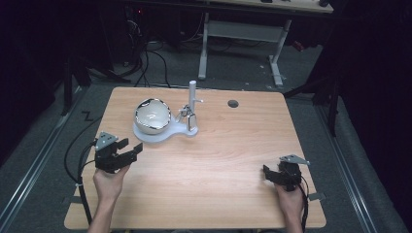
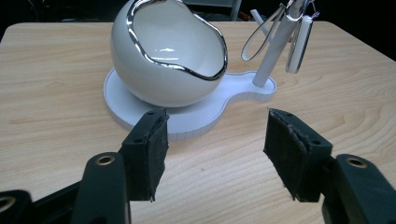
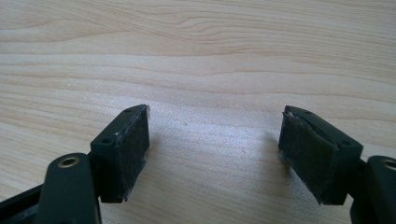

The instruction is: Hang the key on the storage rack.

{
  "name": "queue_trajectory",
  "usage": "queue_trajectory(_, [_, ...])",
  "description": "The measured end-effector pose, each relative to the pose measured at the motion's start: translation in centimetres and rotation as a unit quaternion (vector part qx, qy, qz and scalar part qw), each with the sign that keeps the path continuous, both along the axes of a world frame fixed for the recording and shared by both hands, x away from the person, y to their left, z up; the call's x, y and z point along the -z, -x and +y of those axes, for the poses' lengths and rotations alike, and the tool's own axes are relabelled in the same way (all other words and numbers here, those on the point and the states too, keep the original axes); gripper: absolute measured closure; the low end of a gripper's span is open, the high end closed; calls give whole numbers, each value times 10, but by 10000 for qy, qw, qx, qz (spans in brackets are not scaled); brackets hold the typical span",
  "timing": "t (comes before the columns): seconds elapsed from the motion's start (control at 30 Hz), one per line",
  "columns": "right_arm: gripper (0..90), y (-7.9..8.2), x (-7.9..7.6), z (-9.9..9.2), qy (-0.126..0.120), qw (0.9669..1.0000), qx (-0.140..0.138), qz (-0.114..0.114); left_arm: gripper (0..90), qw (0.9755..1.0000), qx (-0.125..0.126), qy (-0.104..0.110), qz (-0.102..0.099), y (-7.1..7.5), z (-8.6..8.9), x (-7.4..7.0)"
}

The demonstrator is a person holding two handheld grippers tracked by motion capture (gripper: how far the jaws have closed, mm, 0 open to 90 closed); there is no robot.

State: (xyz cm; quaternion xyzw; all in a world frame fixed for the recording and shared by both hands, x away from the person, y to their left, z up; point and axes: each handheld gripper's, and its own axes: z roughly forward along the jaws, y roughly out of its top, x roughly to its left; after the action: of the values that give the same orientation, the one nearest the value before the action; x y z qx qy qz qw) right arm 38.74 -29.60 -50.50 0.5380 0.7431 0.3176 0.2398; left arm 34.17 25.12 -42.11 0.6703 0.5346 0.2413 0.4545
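A white egg-shaped bowl [image 1: 151,116] with a chrome rim [image 2: 187,70] sits tilted on a flat white base [image 1: 145,136] at the table's back left. From the base's narrow end [image 2: 247,95] rises a white post [image 1: 192,94] [image 2: 275,51]. A white oblong fob [image 2: 299,42] and a thin metal loop [image 2: 259,39] hang from it. My left gripper [image 1: 130,147] [image 2: 217,116] is open just in front of the base, pointing at the bowl, with nothing between its pads. My right gripper [image 1: 268,174] [image 3: 215,112] stands open low over bare wood at the front right, also holding nothing.
The wooden table [image 1: 214,160] has a round dark hole [image 1: 233,103] near its back edge. Behind it stand a white desk frame [image 1: 243,34] and floor cables [image 1: 145,63]. A black cable [image 1: 80,165] trails from the left gripper off the table's left edge.
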Motion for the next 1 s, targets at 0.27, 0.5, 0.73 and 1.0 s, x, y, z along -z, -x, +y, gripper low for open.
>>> queue_trajectory(0.27, [246, 0, 0, 0, 2, 10000, 1, 0, 395, 10000, -58, 27, 43, 4, 2, 7])
queue_trajectory(0.5, [246, 0, 0, 0, 0, 10000, 1, 1, 377, 9999, -71, 0, 87, 6, 1, 13])
queue_trajectory(0.73, [246, 0, 0, 0, 0, 10000, 1, 2, 368, 9998, -83, -60, 151, 8, 0, 21])
queue_trajectory(1.0, [246, 0, 0, 0, 2, 10000, 1, 1, 357, 9996, -108, -14, 258, 10, 1, 33])
